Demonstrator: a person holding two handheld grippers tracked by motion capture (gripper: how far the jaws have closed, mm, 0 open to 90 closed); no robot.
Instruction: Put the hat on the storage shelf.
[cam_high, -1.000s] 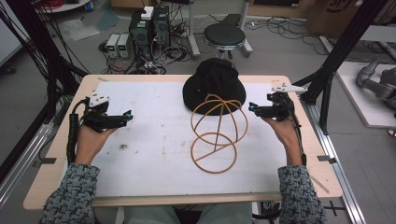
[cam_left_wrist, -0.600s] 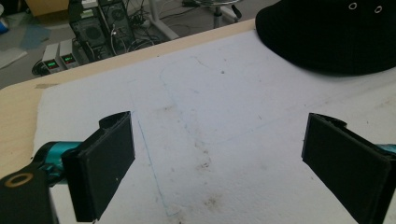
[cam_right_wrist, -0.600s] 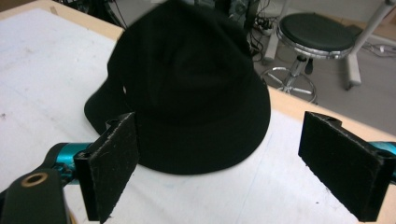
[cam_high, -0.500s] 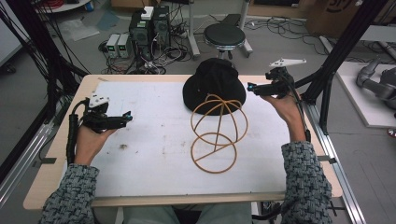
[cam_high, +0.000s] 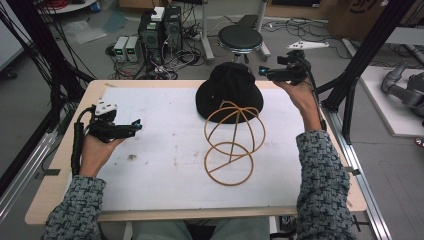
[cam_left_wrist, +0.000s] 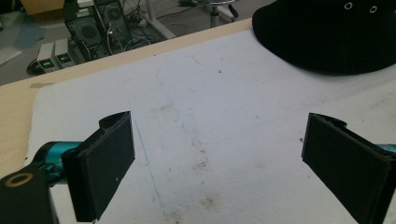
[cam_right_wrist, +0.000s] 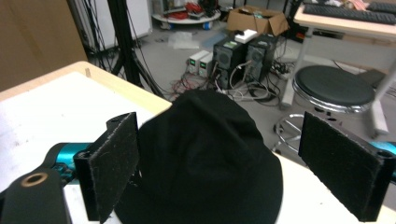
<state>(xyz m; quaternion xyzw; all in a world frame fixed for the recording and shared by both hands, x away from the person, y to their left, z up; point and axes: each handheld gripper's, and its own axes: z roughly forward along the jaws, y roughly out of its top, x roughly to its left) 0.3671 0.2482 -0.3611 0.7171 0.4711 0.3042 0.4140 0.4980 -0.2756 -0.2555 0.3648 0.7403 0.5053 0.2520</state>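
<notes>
You are working in a lab or test workshop. Behind your tabletop (cam_high: 150, 86) there are computer towers (cam_high: 161, 31) on the bare floor, small power units (cam_high: 126, 48), many loose cables (cam_high: 187, 42), a black stool (cam_high: 240, 37), cardboard boxes (cam_right_wrist: 256, 19), and black metal frame posts (cam_high: 367, 55).

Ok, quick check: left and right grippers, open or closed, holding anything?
Left gripper: open, holding nothing, above the white mat.
Right gripper: open, holding nothing, beside the black hat.
</notes>
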